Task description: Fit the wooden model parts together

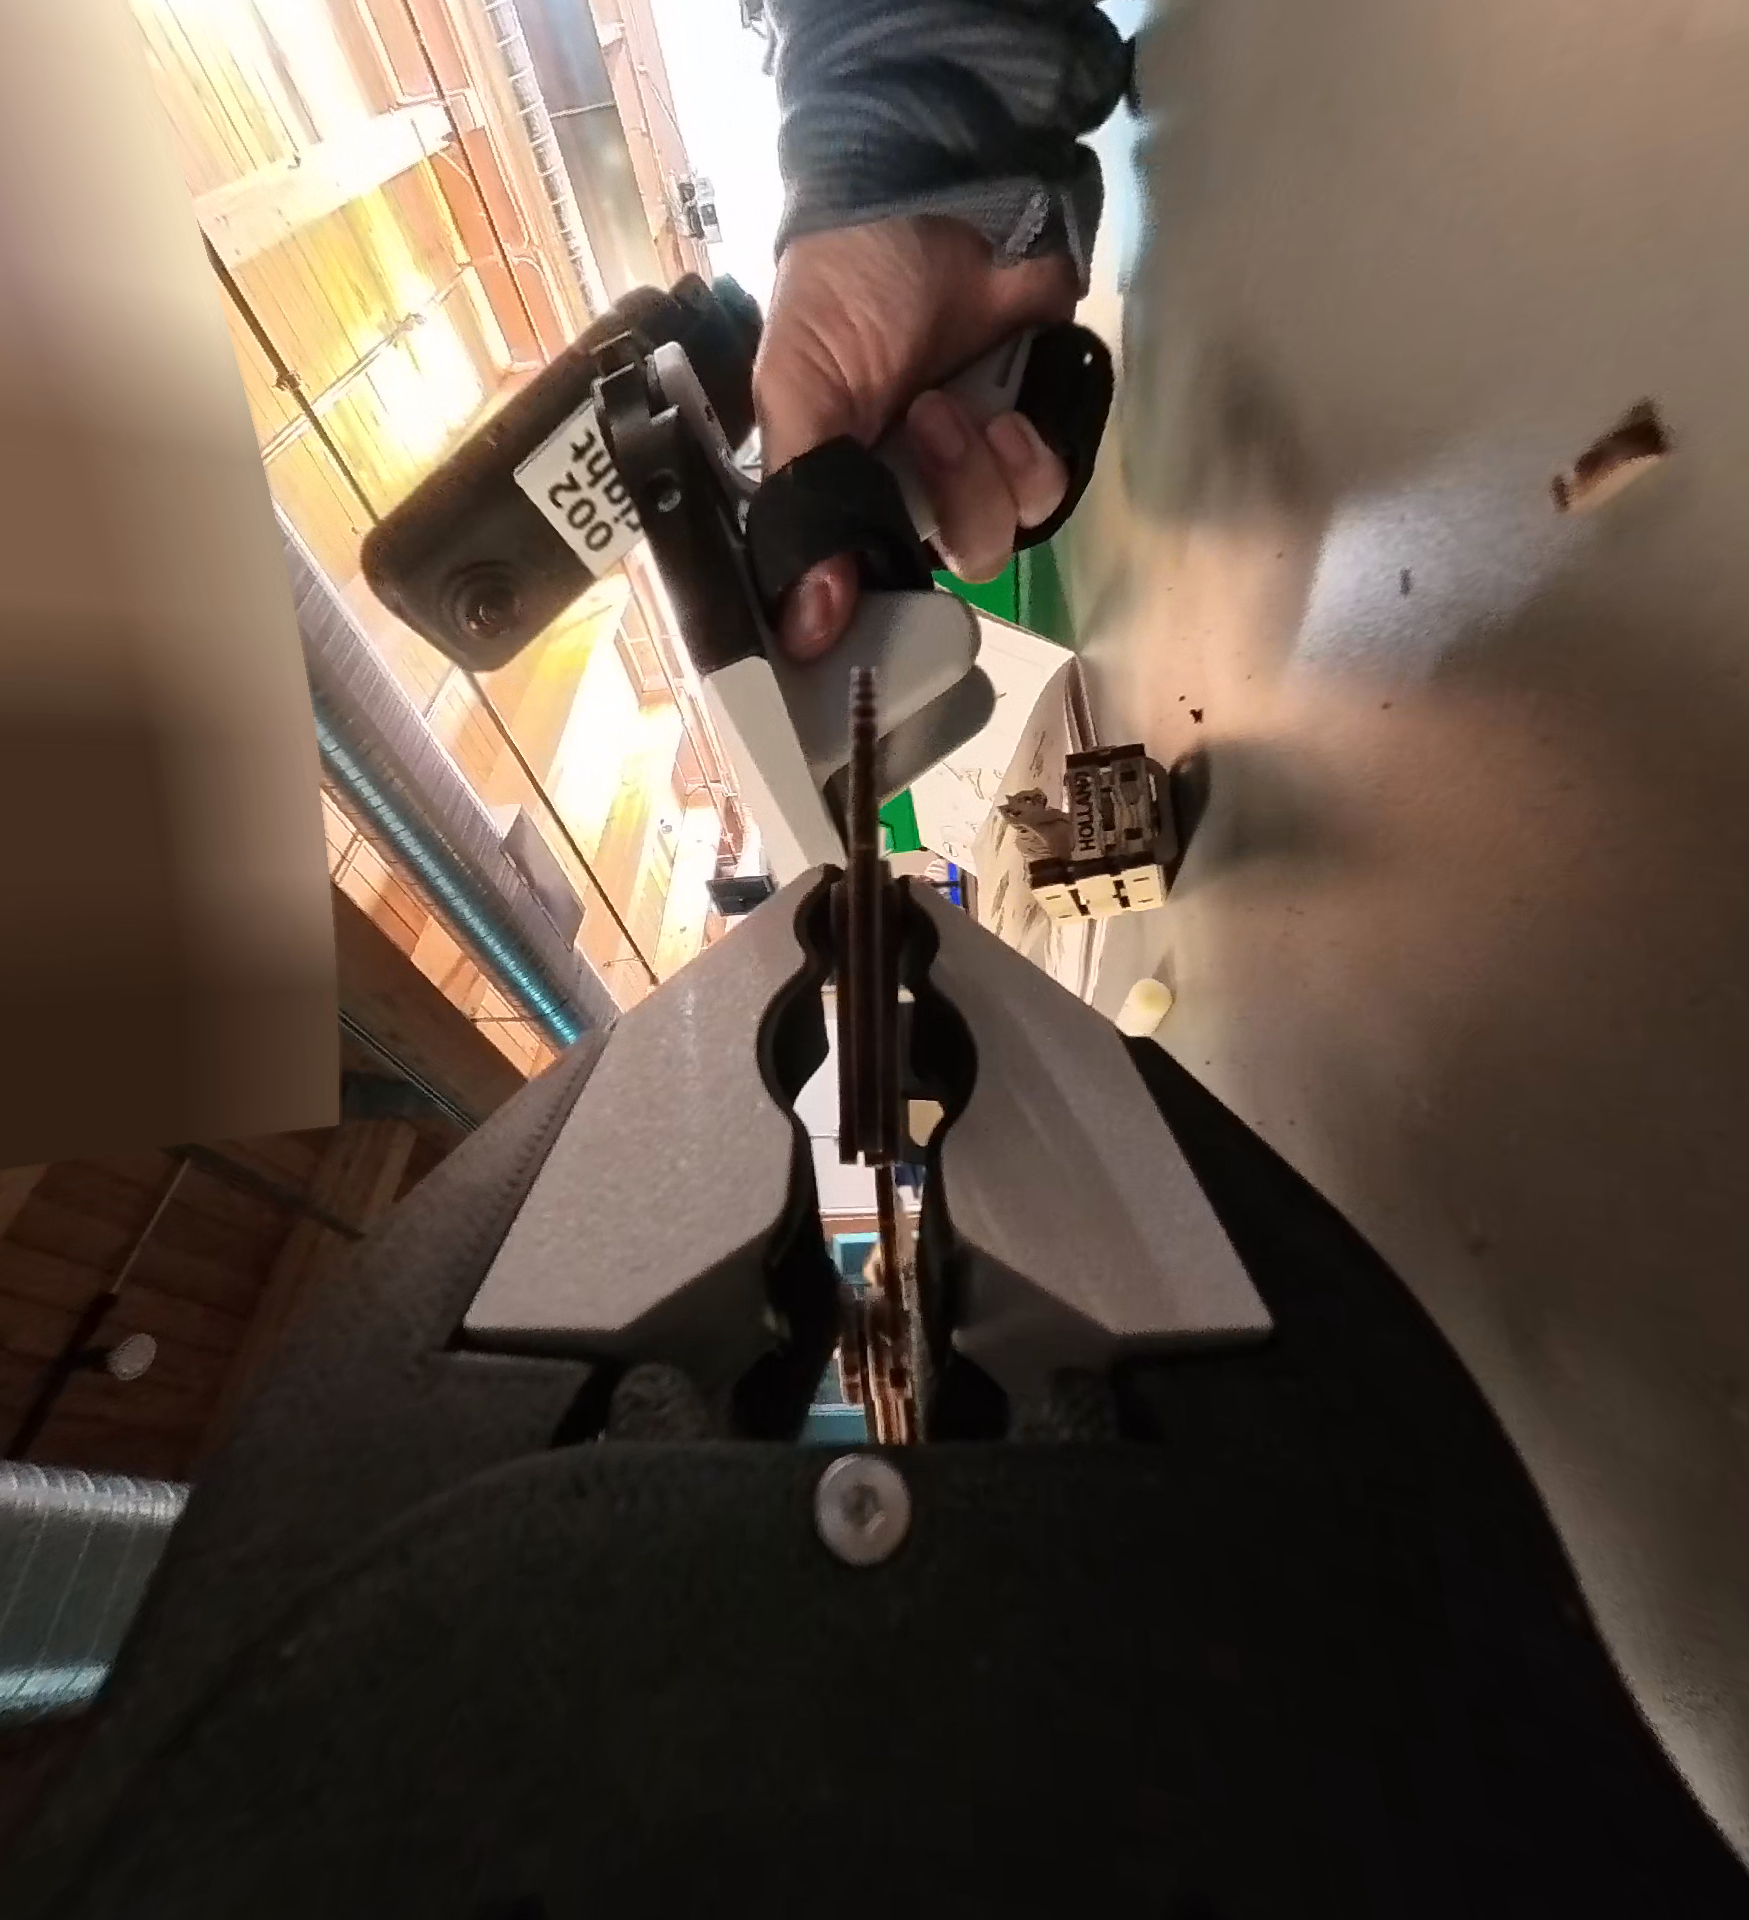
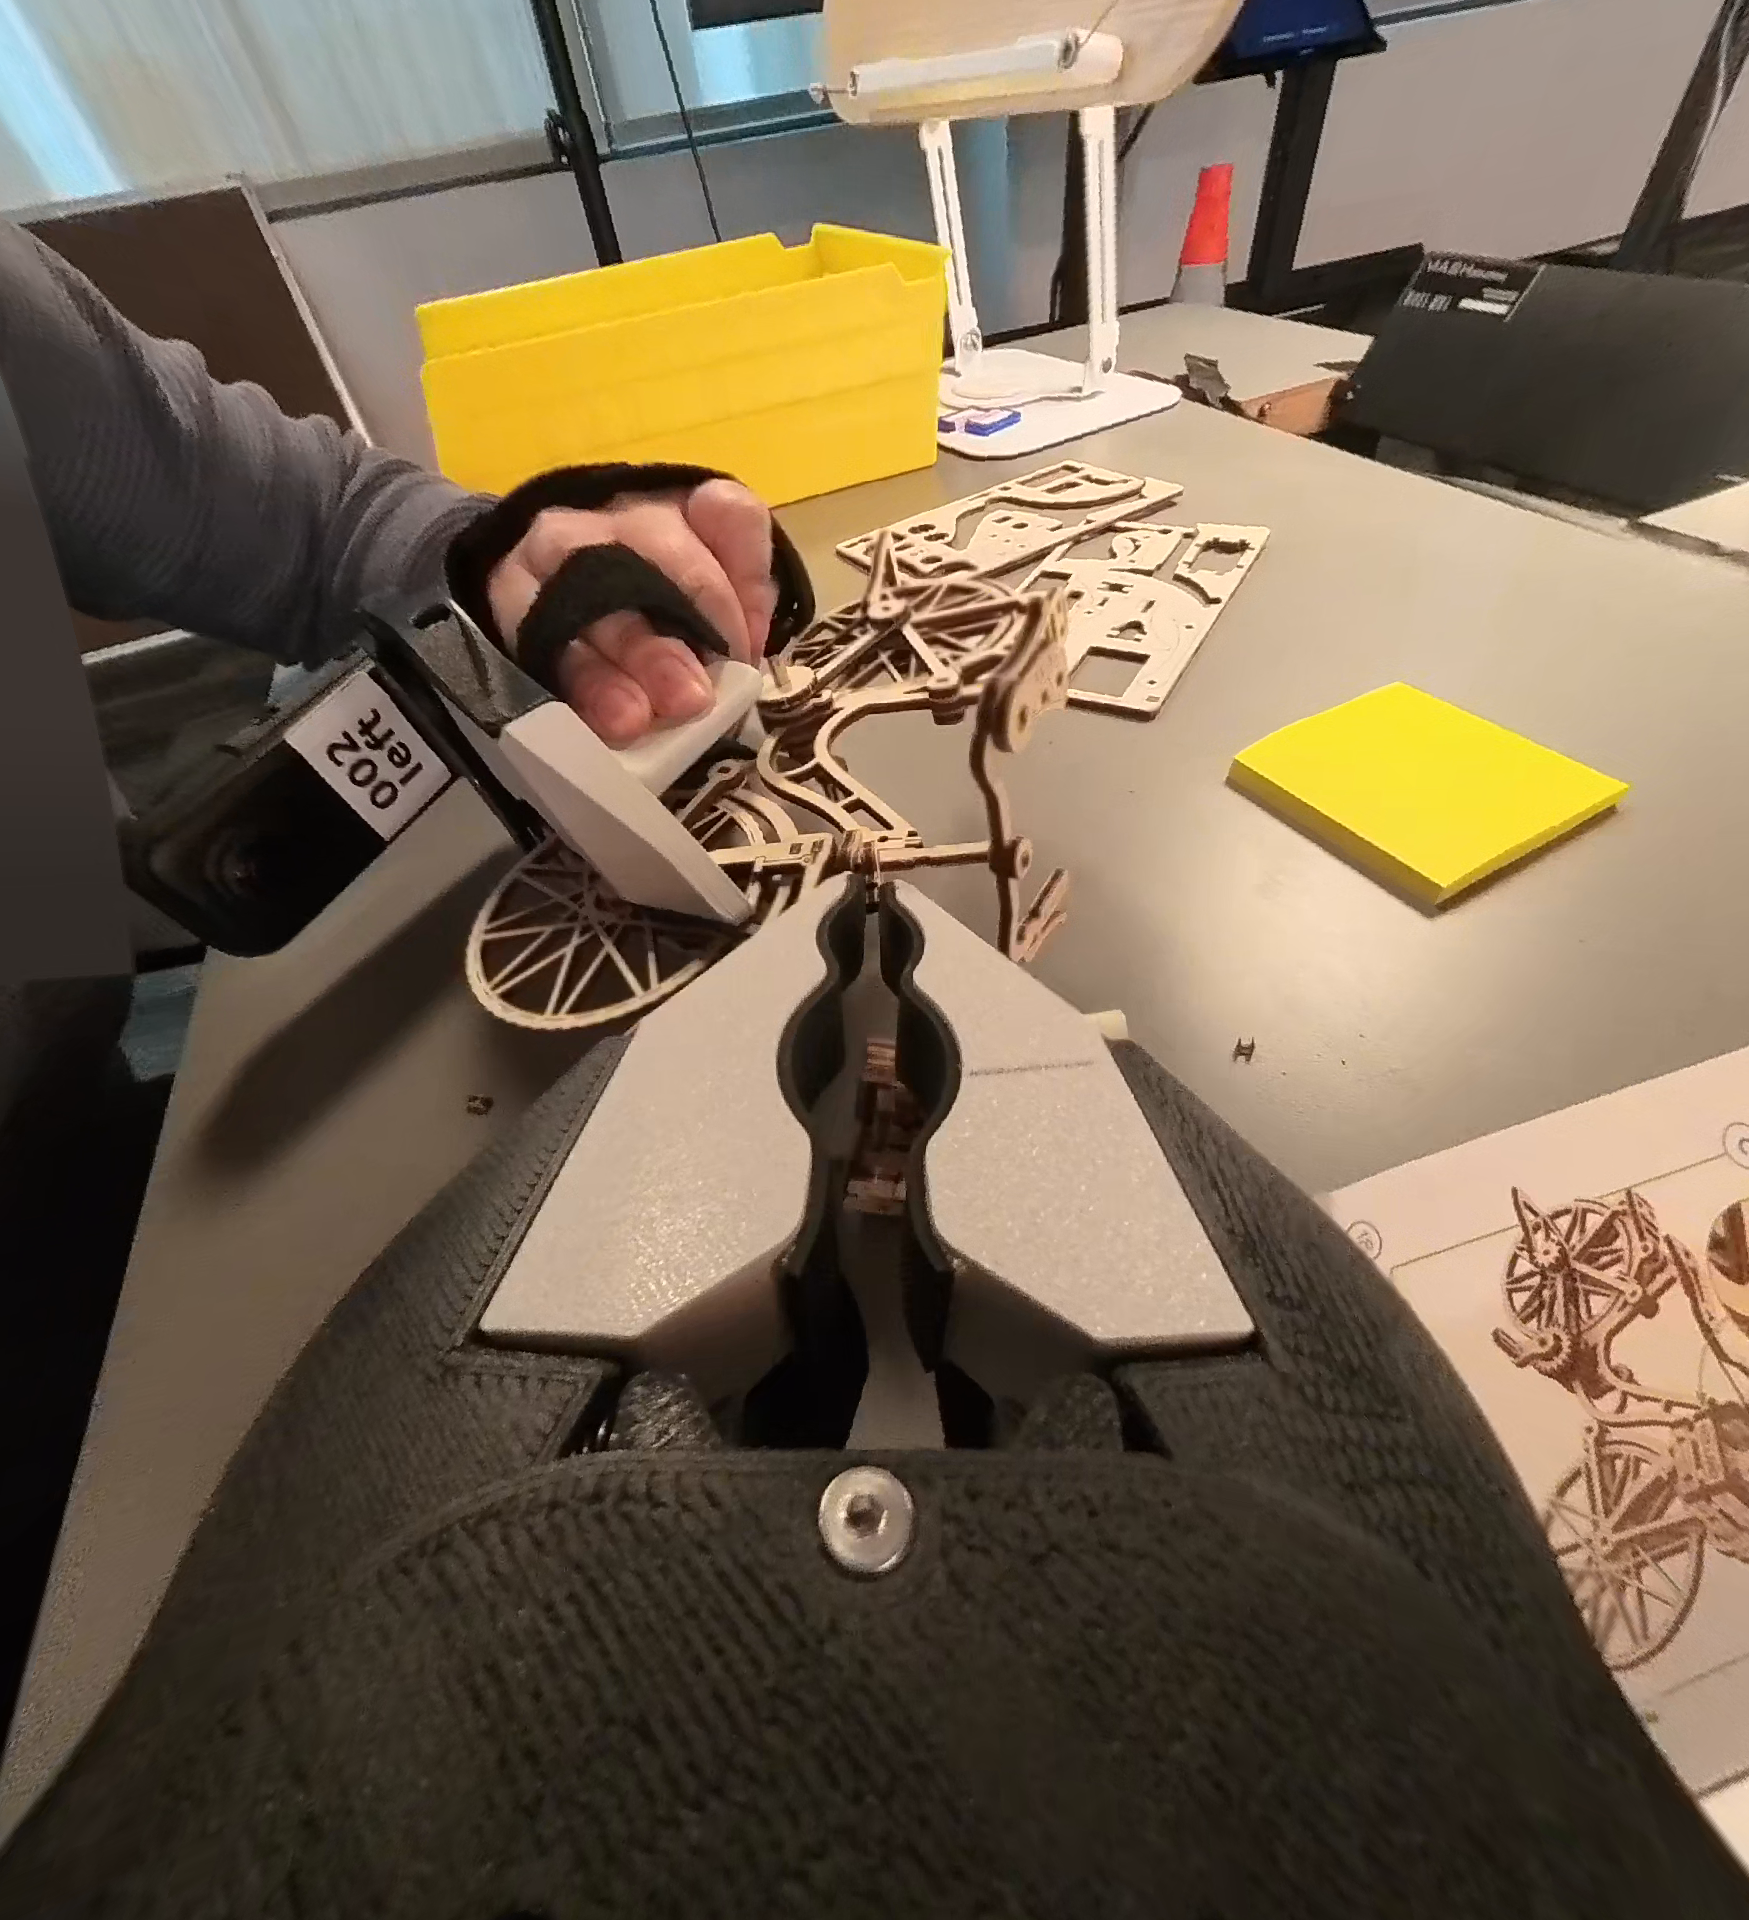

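Note:
A wooden bicycle model [image 2: 849, 717] with a spoked wheel [image 2: 579, 956] and a jointed leg piece [image 2: 1005, 748] is held above the grey table [image 2: 1265, 956]. My left gripper [image 1: 865, 883] is shut on a thin flat part of the model [image 1: 862, 769], seen edge-on. In the right wrist view it [image 2: 730, 904] grips the model near the wheel. My right gripper [image 2: 868, 896] is shut on a small layered wooden part [image 2: 875, 1132], with its tips at the model's crank axle [image 2: 911, 857]. Its fingers [image 1: 776, 748] also show in the left wrist view.
Cut-out wooden sheets [image 2: 1109, 582] lie behind the model. A yellow bin [image 2: 683, 364], a white lamp stand [image 2: 1057, 395] and a black box [image 2: 1597, 384] stand farther back. A yellow note pad [image 2: 1421, 795] and an instruction sheet [image 2: 1628, 1403] lie to the right. A small finished model [image 1: 1098, 831] stands on the table.

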Demonstrator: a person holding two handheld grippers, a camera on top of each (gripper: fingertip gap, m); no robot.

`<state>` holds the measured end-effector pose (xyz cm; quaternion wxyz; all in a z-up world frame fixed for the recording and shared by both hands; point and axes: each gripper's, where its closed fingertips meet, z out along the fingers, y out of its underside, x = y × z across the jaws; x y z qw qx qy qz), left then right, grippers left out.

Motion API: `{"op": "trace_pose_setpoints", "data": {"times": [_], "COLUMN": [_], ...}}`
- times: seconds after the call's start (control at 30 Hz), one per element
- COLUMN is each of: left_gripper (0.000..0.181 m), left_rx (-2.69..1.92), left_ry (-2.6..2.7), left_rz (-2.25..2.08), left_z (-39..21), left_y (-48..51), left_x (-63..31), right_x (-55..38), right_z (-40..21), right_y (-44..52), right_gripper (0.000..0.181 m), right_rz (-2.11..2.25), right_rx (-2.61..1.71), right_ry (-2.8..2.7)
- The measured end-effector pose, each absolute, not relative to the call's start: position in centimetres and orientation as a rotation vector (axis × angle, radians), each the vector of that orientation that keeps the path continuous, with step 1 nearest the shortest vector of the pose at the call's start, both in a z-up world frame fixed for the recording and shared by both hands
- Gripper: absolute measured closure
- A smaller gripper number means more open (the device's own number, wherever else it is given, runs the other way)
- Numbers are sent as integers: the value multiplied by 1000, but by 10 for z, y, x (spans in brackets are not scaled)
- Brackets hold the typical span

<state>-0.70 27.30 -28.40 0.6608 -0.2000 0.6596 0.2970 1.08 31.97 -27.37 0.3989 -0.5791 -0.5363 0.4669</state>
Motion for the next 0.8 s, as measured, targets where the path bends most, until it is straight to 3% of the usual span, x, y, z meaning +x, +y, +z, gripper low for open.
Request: {"op": "trace_pose_setpoints", "data": {"times": [0.8], "left_gripper": [174], "left_rx": [-447], "left_ry": [1476], "left_rz": [675], "left_z": [-284], "left_y": [269], "left_x": [-9], "right_x": [12], "right_z": [-269], "right_y": [321], "right_gripper": [181], "right_rz": [1350], "right_rx": [-1508], "right_ry": [-1291]}}
